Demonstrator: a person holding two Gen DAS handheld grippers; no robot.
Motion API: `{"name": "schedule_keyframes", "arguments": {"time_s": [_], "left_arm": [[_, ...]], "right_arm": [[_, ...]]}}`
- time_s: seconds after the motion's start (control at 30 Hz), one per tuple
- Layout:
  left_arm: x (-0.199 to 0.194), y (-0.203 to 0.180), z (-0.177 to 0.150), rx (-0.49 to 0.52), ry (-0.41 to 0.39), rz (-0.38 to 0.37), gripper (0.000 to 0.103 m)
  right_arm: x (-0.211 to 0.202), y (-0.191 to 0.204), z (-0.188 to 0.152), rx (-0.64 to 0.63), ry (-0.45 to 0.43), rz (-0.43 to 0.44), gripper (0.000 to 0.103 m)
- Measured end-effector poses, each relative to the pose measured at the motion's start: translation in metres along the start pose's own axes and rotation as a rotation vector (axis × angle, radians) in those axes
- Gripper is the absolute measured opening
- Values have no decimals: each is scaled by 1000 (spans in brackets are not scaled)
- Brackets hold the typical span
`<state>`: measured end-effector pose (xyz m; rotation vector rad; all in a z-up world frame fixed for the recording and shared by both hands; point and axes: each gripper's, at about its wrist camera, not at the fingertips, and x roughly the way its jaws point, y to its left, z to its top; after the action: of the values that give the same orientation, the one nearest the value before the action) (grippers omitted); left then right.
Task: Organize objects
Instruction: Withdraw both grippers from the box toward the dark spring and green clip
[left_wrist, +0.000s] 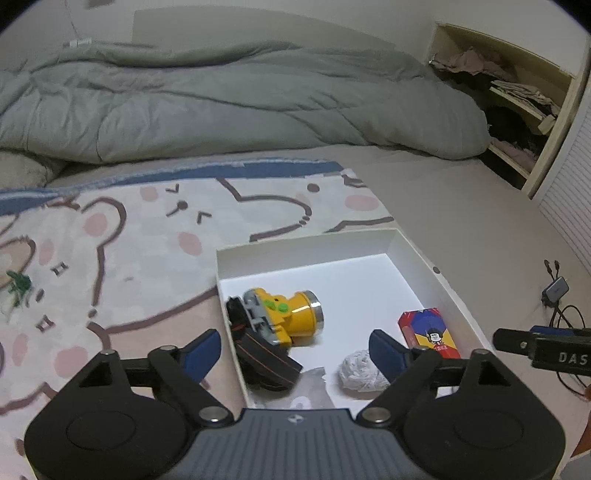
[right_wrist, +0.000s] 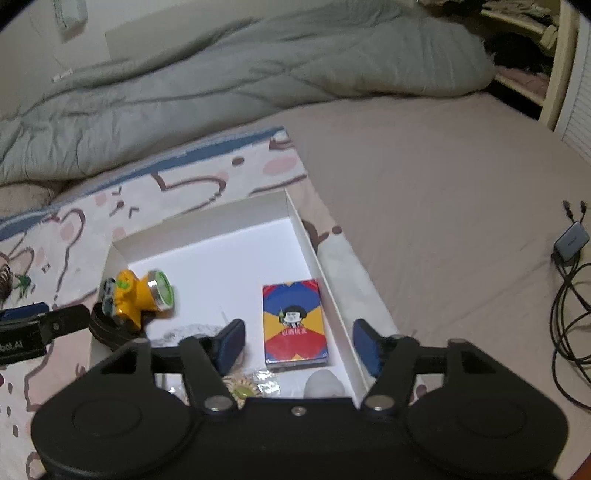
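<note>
A shallow white box (left_wrist: 413, 254) lies on the bed at lower centre of both views, resting partly on a cartoon bear blanket (left_wrist: 122, 236). Inside it, a yellow headlamp (left_wrist: 291, 314) with a black strap sits at the left side, a red, blue and yellow card pack (right_wrist: 294, 325) lies by the right wall with red characters too small to read, and a crumpled white wad (left_wrist: 356, 371) sits near the front.

The left hand-held gripper (left_wrist: 294, 347) hovers over the box front, jaws spread and empty. The right hand-held gripper (right_wrist: 298, 347) is likewise spread wide and empty above the card pack; seen at the left view's right edge, it carries the letters "DAS".

A grey duvet (left_wrist: 221, 99) is heaped across the upper frame. A small green toy (left_wrist: 16, 286) lies at the left edge, a grey adapter with cables (right_wrist: 570, 242) at the right.
</note>
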<state>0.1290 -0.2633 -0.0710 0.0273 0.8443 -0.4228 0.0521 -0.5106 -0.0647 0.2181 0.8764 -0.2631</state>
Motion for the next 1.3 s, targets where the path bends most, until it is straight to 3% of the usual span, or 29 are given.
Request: {"name": "schedule_keyframes", "arguments": {"time_s": [0.37,0.47,0.8,1.07,1.3], "left_arm": [[-32,16,-1,0,-37,33,102],[-35,20,-2,3,-45,36,103],[-41,31,0,22,-62,68,103],[-49,42,1,24,-77,77,103],[-62,69,-2,12,-94,135,103]], "right_arm": [[-36,12,-7,6,-90,-15,85],[-42,17,-10,-8,-117,-20,98],[-45,25,-16,-37,-146,-87,103],[-43,32,-15,-39,-149,-77,103],[-39,66,-10,-74,-151,-41,103]]}}
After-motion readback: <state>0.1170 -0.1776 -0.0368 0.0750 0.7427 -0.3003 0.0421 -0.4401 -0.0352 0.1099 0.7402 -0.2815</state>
